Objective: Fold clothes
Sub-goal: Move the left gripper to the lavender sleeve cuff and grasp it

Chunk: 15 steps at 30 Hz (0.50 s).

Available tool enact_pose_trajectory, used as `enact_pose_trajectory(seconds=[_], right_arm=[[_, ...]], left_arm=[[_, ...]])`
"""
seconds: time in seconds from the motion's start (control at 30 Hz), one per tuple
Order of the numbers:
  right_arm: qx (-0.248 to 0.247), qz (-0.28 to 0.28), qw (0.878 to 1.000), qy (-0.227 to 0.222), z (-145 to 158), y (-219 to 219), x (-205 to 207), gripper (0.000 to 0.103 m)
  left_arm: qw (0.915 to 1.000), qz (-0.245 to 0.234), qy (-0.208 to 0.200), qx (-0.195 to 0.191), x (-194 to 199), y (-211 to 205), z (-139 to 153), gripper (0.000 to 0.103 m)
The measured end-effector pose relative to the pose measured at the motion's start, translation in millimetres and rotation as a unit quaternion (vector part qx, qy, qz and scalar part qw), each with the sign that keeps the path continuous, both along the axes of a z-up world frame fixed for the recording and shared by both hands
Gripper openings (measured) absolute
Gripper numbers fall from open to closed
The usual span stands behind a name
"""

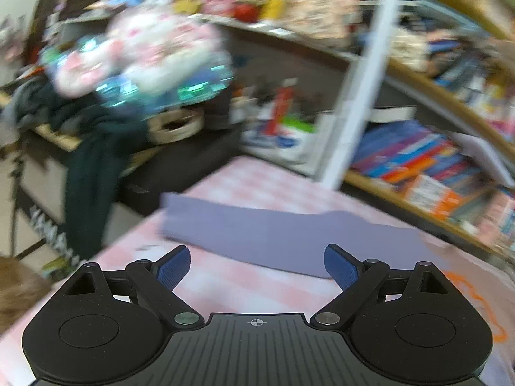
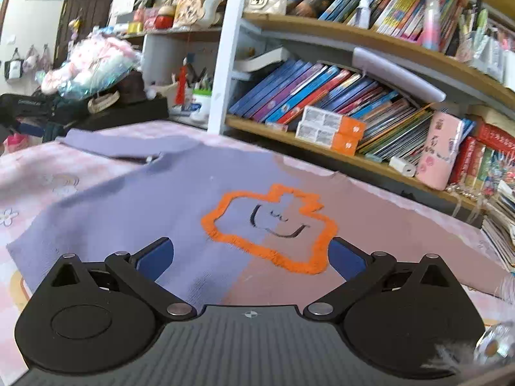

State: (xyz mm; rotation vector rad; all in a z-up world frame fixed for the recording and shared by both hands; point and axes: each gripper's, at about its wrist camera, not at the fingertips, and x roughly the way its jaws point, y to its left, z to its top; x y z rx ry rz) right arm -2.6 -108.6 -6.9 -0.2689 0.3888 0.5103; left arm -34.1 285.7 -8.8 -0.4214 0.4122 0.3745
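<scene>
On pink bedspread [image 2: 38, 167], sweater [image 2: 154, 193] spread flat, left gripper [image 1: 257, 265] and right gripper [image 2: 251, 254] above it, jaws released, bookshelf [image 2: 354, 157] bordering far edge.

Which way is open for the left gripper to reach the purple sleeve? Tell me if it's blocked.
Probably not blocked: the left gripper is open, and the purple sleeve lies flat on the pink checked cover straight ahead, nothing between.

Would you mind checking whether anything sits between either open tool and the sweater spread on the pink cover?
Nothing visible does. The sweater lies flat directly ahead of the right tool, and the left tool faces its purple sleeve unobstructed.
</scene>
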Motion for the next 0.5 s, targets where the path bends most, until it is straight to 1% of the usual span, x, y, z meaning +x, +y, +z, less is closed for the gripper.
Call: enact_pose_trajectory(seconds=[0.1, 0.17, 0.23, 0.33, 0.4, 0.47, 0.5], right_arm=[[-0.012, 0.006, 1.000, 0.009, -2, 5, 2, 0.103], [-0.016, 0.012, 1.000, 0.012, -3, 6, 1, 0.103], [-0.014, 0.017, 1.000, 0.013, -3, 6, 1, 0.103], [-0.006, 0.014, 1.000, 0.019, -3, 2, 3, 0.103], [0.002, 0.010, 1.000, 0.024, -2, -1, 5, 0.103], [0.014, 0.007, 0.999, 0.029, -2, -4, 7, 0.103], [0.020, 0.006, 0.999, 0.031, -1, -6, 8, 0.103]], left_arm=[[0.9988, 0.034, 0.017, -0.031, 11, 29, -10, 0.093], [0.9978, 0.042, 0.027, -0.045, 21, 43, -14, 0.092], [0.9972, 0.037, 0.019, -0.061, 28, 53, -16, 0.092], [0.9938, 0.044, 0.003, -0.102, 33, 70, -17, 0.090], [0.9909, 0.051, -0.009, -0.124, 36, 76, -19, 0.083], [0.9884, 0.054, -0.010, -0.142, 40, 79, -20, 0.057], [0.9874, 0.056, -0.012, -0.147, 41, 78, -21, 0.056]])
